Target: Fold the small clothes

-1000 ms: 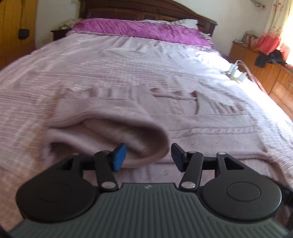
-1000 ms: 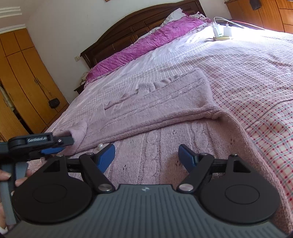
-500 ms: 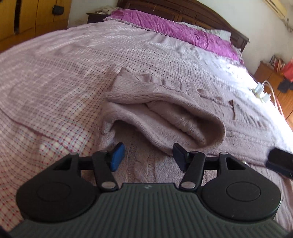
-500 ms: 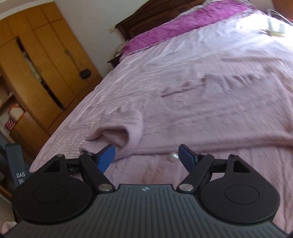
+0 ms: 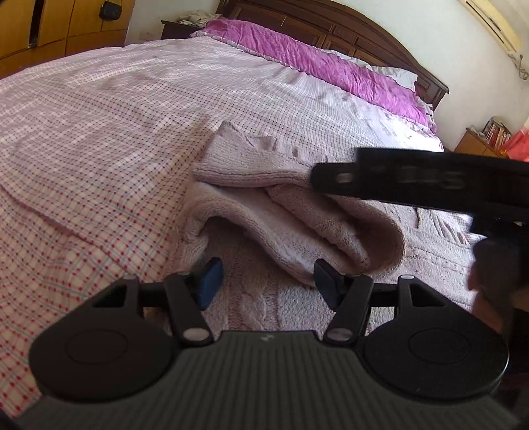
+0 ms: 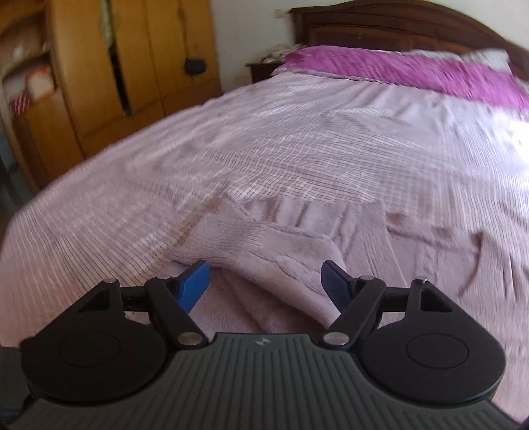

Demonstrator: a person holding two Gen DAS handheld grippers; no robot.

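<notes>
A pale pink knitted sweater (image 5: 291,211) lies on the bed, its sleeve folded over the body in a thick roll. My left gripper (image 5: 266,281) hovers open just in front of that roll, with nothing between its blue pads. The right gripper's black body (image 5: 429,180) crosses the left wrist view above the sweater, a hand (image 5: 486,281) below it. In the blurred right wrist view the sweater (image 6: 297,244) lies beneath my right gripper (image 6: 266,284), which is open and empty over the folded sleeve.
The sweater rests on a pink checked bedspread (image 5: 99,139). Magenta pillows (image 5: 317,56) and a dark wooden headboard (image 5: 347,23) are at the far end. A wooden wardrobe (image 6: 109,66) stands left of the bed, a low cabinet (image 5: 479,142) to the right.
Both grippers have swung left across the bed, staying open. The right gripper has come in over the folded sleeve and now shows large in the left wrist view.
</notes>
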